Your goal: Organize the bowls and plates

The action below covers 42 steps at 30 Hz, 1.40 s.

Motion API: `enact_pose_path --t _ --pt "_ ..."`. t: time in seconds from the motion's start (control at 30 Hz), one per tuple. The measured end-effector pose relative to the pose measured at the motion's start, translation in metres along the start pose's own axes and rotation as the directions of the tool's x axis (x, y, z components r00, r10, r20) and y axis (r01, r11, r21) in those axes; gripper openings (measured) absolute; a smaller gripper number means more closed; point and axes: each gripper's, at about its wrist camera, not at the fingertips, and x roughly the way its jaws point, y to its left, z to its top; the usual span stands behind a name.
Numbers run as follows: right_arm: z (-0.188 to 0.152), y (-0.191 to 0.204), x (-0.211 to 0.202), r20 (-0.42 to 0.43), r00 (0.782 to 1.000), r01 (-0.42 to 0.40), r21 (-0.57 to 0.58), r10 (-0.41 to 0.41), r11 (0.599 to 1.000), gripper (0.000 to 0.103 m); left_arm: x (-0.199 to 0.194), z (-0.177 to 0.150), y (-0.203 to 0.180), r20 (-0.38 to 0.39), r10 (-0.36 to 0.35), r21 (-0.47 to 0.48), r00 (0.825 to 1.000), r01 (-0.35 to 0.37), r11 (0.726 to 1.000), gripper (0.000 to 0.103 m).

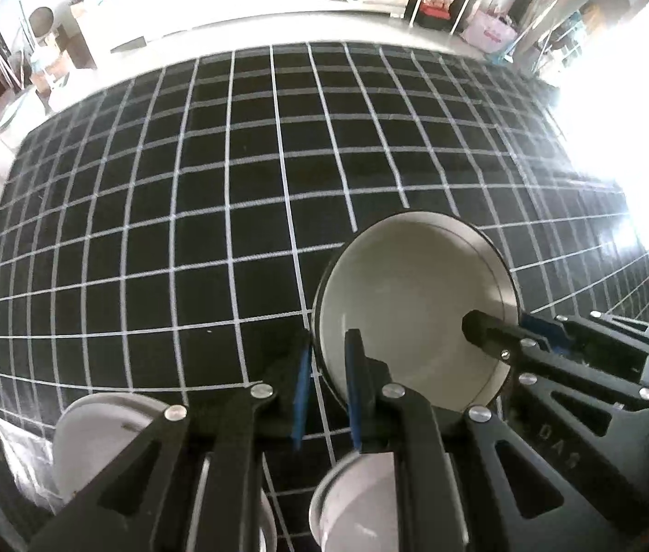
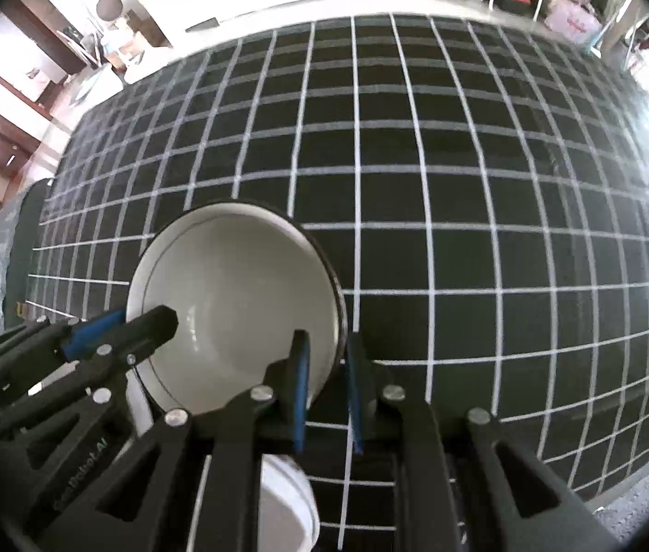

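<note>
A white bowl [image 1: 416,285] with a dark outer rim hangs over the black checked tablecloth [image 1: 186,230], gripped from two sides. My left gripper [image 1: 328,354] is shut on its left rim, one blue pad inside and one outside. My right gripper [image 1: 503,326] pinches the opposite rim. In the right wrist view the same bowl [image 2: 232,285] sits left of centre, with the right gripper [image 2: 326,354] shut on its right rim and the left gripper [image 2: 138,324] clamped on its left rim.
Two more white bowls lie below the fingers, one at the lower left [image 1: 94,437] and one at the bottom centre [image 1: 361,497]; one of them shows as a white bowl [image 2: 287,506]. The checked cloth [image 2: 462,184] stretches far ahead. Shelves and clutter stand beyond the table.
</note>
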Motion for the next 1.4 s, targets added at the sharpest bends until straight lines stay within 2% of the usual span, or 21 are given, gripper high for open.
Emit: enact_pose_path --t 0.23,0.37,0.7,1.0,1.4 --pt "-0.008 0.012 -0.054 0.092 0.996 0.024 -0.039 -0.02 0.999 0.019 -0.049 -0.014 -0.005 0.07 0.002 -0.01 0.998 -0.001 1.0 0.011" --pt "-0.021 0.017 -0.067 0.104 0.994 0.018 -0.044 -0.013 0.999 0.019 -0.063 -0.036 -0.01 0.09 0.001 -0.024 0.996 0.001 1.0 0.011" --pt "-0.066 0.016 -0.063 0.072 0.997 0.002 -0.043 0.002 0.999 0.019 -0.076 -0.089 -0.019 0.075 0.015 -0.029 0.997 -0.012 0.999 0.011" --pt "-0.092 0.019 -0.044 0.034 0.999 0.021 -0.06 -0.019 0.998 0.019 -0.055 -0.135 -0.021 0.027 -0.001 -0.062 1.0 0.003 0.998 0.011" --pt "-0.101 0.026 -0.017 -0.013 1.0 0.028 -0.077 -0.029 0.997 0.019 -0.037 -0.151 -0.009 0.01 0.028 -0.053 1.0 -0.028 0.998 0.011"
